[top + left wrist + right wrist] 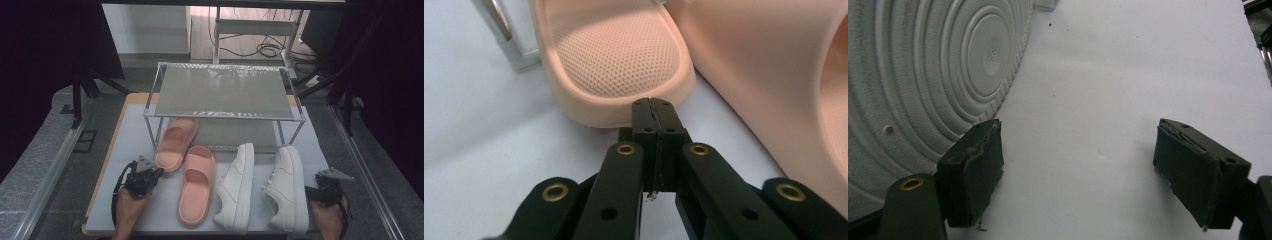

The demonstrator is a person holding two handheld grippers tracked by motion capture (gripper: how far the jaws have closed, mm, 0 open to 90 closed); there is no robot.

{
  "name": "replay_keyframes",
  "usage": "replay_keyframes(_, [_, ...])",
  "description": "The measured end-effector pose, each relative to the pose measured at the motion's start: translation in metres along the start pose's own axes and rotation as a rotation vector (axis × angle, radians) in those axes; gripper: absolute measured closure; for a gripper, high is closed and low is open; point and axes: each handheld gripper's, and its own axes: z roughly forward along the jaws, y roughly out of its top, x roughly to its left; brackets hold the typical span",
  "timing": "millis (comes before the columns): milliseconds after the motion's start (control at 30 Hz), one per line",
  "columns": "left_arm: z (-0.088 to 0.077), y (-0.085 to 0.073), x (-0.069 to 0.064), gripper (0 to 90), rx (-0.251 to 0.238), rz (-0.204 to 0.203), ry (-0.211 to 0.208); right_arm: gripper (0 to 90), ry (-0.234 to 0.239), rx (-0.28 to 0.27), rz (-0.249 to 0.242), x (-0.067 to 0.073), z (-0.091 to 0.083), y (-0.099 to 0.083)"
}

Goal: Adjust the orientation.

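Unbranded pink slide [616, 55] at closed left claw [655, 107]

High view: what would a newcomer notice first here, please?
Two pink slides and two white sneakers lie in a row on the white mat, before a metal shoe rack. The left gripper, jaws shut, points at the heel of the rear slide; the right gripper, open, sits beside a sneaker sole.
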Motion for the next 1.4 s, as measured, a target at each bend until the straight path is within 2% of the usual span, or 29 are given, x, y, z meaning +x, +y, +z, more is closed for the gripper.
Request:
replay_keyframes(400, [0.022, 0.016, -0.002, 89.8, -0.007, 0.021, 0.023, 20.3, 0.0, 0.0, 0.0, 0.0, 0.0, 0.0])
replay_keyframes(1067, [0.057, 0.044, 0.008, 89.8, -0.017, 0.017, 0.044, 20.3, 0.0, 0.0, 0.0, 0.0, 0.0, 0.0])
replay_keyframes(1133, [0.061, 0.047, 0.008, 89.8, -0.021, 0.005, 0.047, 20.3, 0.001, 0.0, 0.0, 0.0, 0.0, 0.0])
replay_keyframes(1400, [0.076, 0.057, 0.008, 89.9, -0.013, 0.031, 0.048, 20.3, 0.0, 0.0, 0.0, 0.0, 0.0, 0.0])
